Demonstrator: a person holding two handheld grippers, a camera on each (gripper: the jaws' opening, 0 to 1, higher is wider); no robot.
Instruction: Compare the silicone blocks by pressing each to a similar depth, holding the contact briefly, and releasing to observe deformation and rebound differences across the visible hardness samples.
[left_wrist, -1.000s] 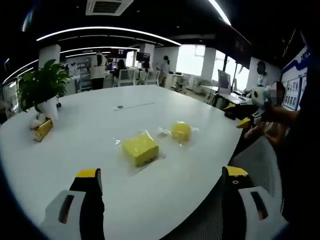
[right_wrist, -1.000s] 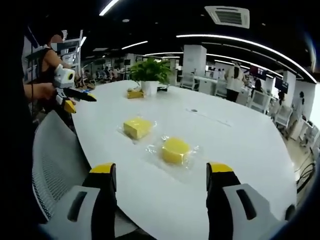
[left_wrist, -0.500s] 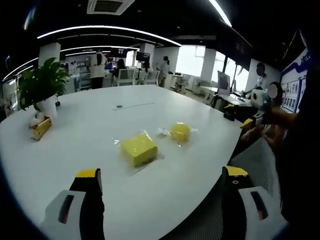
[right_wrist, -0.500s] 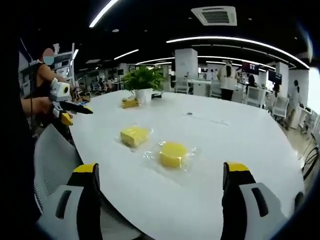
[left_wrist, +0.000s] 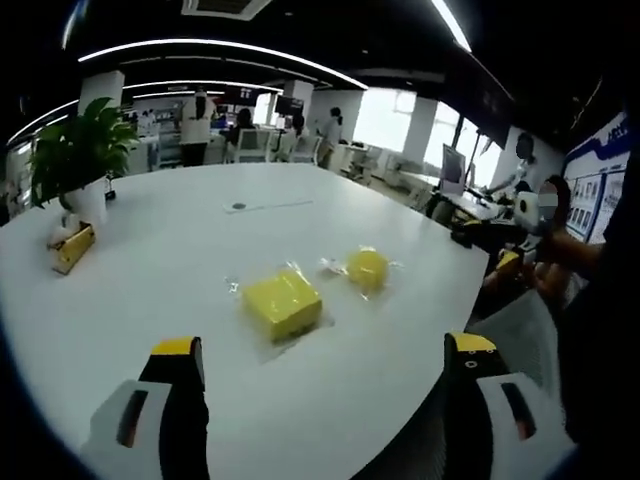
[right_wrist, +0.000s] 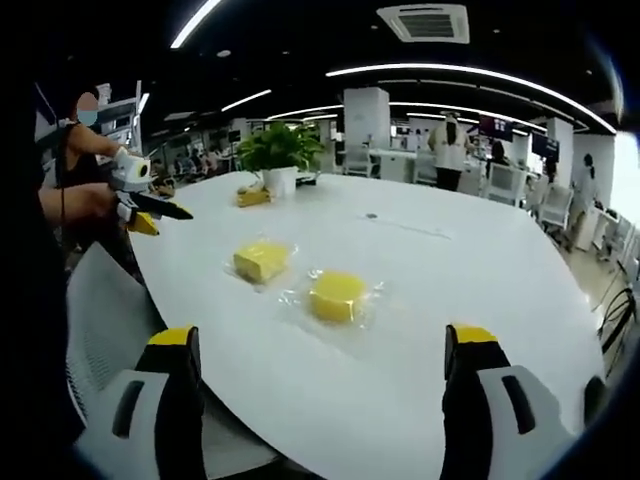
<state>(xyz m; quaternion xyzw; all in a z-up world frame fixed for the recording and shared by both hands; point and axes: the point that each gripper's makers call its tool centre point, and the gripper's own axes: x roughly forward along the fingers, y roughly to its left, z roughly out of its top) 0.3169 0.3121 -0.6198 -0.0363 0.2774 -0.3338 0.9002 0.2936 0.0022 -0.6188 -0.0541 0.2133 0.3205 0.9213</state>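
Both the left gripper (left_wrist: 318, 362) and right gripper (right_wrist: 327, 352) hover wide-jawed and empty short of the white oval table (right_wrist: 480, 270), apparently lining up a first press on the square yellow silicone block (left_wrist: 283, 303) and the round yellow silicone block (right_wrist: 336, 296), each on clear plastic wrap.

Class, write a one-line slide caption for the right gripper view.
Open right gripper faces two wrapped yellow blocks on a white table.

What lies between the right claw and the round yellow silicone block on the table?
Nothing: in the right gripper view, only bare white table separates the open right claw from the round yellow block in its clear wrapper.
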